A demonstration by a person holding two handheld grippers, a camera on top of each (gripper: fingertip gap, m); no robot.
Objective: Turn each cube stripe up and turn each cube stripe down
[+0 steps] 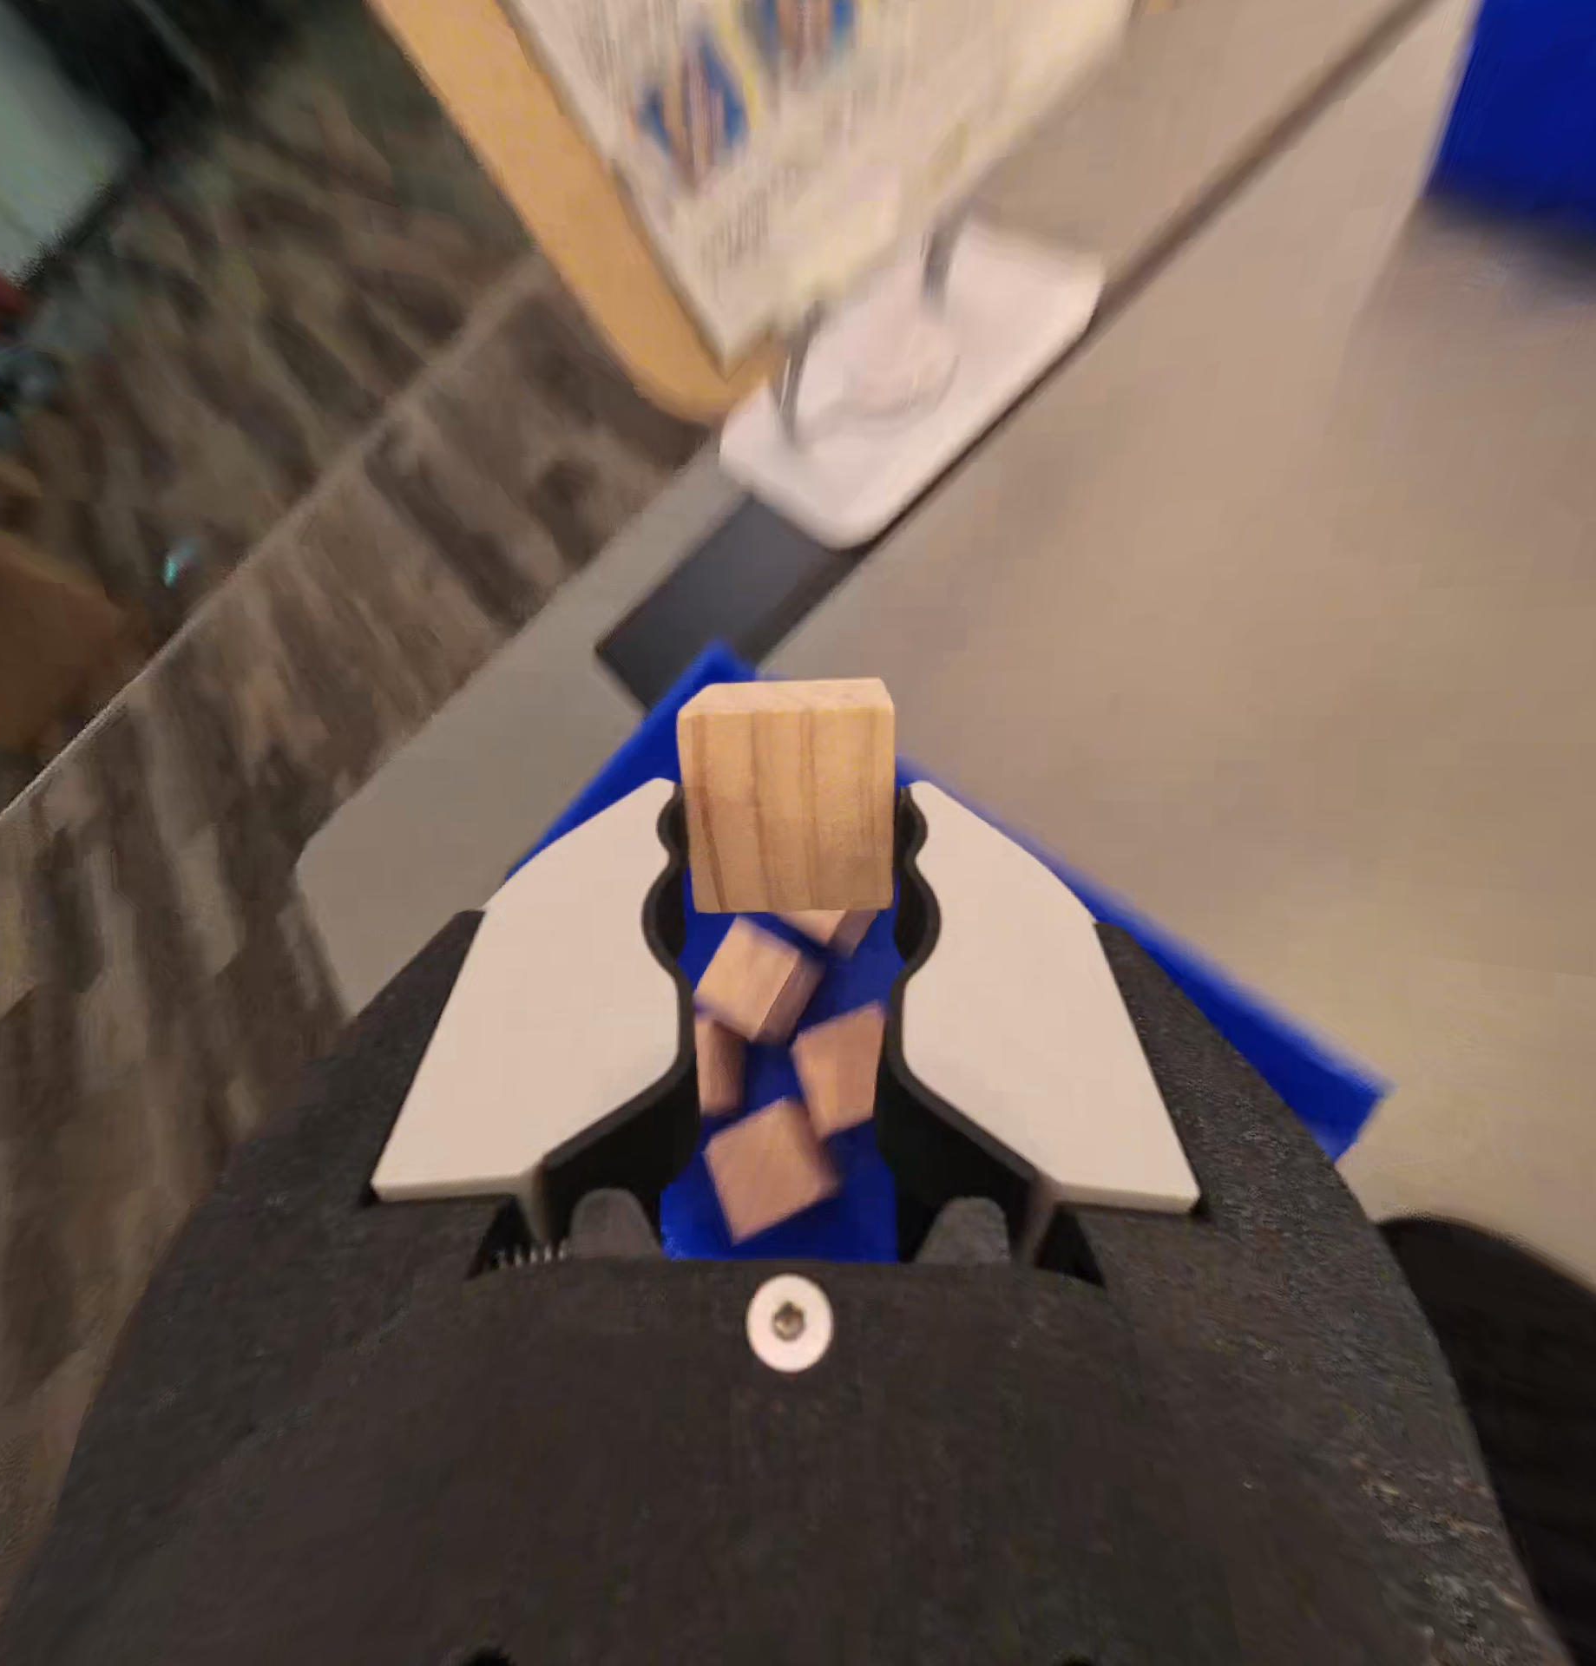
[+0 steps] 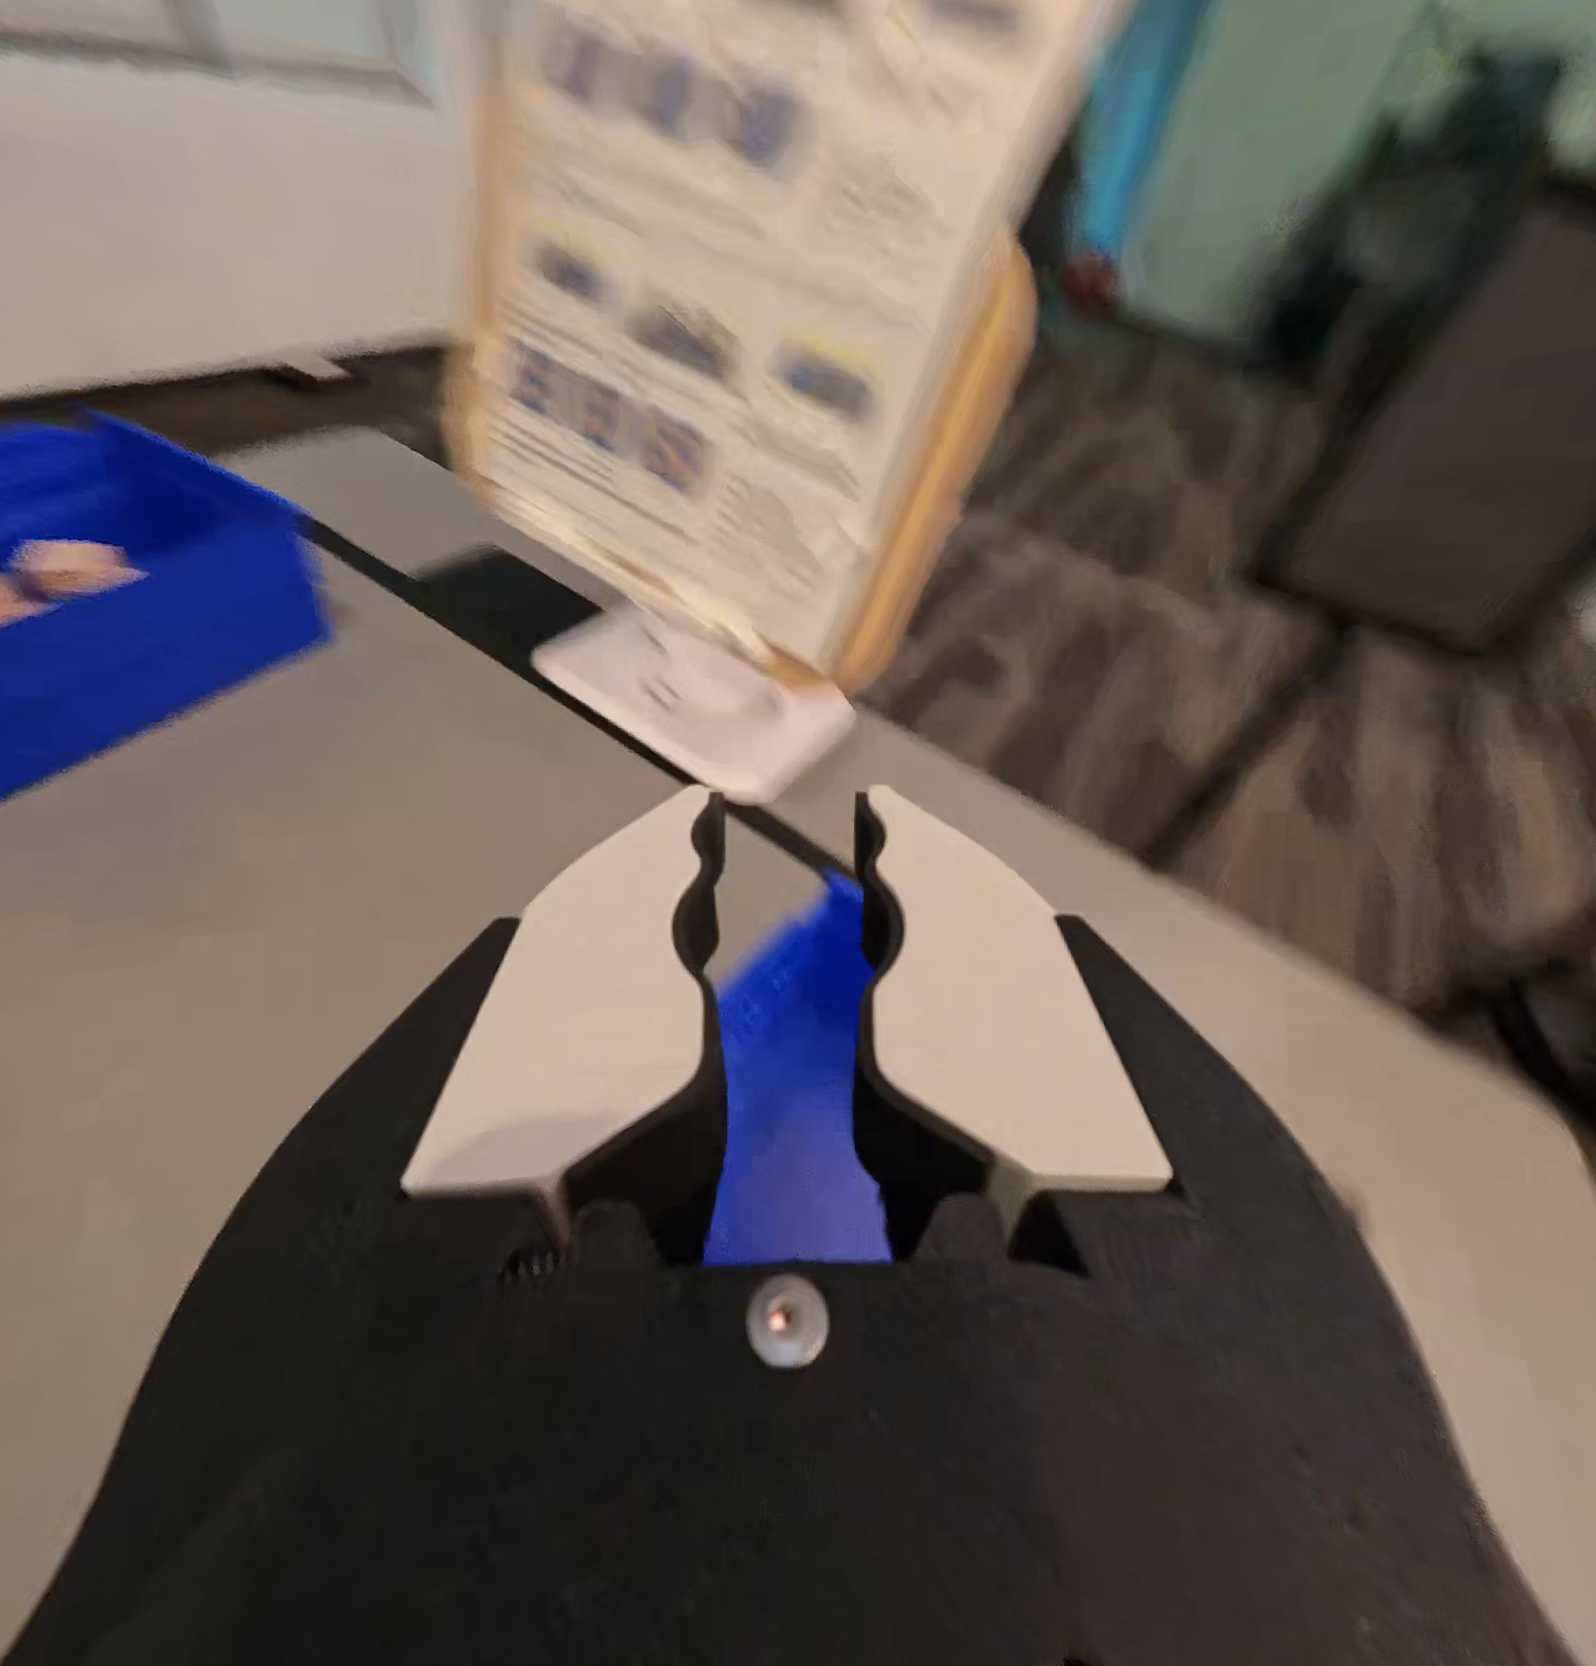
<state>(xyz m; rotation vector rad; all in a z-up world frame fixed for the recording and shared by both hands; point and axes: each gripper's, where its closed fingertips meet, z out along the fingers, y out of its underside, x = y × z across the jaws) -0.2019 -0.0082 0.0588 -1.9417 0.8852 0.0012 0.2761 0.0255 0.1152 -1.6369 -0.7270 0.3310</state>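
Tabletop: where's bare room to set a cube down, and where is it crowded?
Free: the grey tabletop between the far blue bin and the white stand base, and the stretch right of the near blue bin. Crowded: that near bin's floor, full of loose cubes under the cube in the left hand-held gripper.

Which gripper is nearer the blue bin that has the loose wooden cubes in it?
Left. The left gripper hangs right over that blue bin, holding a wooden cube above the loose cubes. The right gripper is open, with that bin off to its left across the table.
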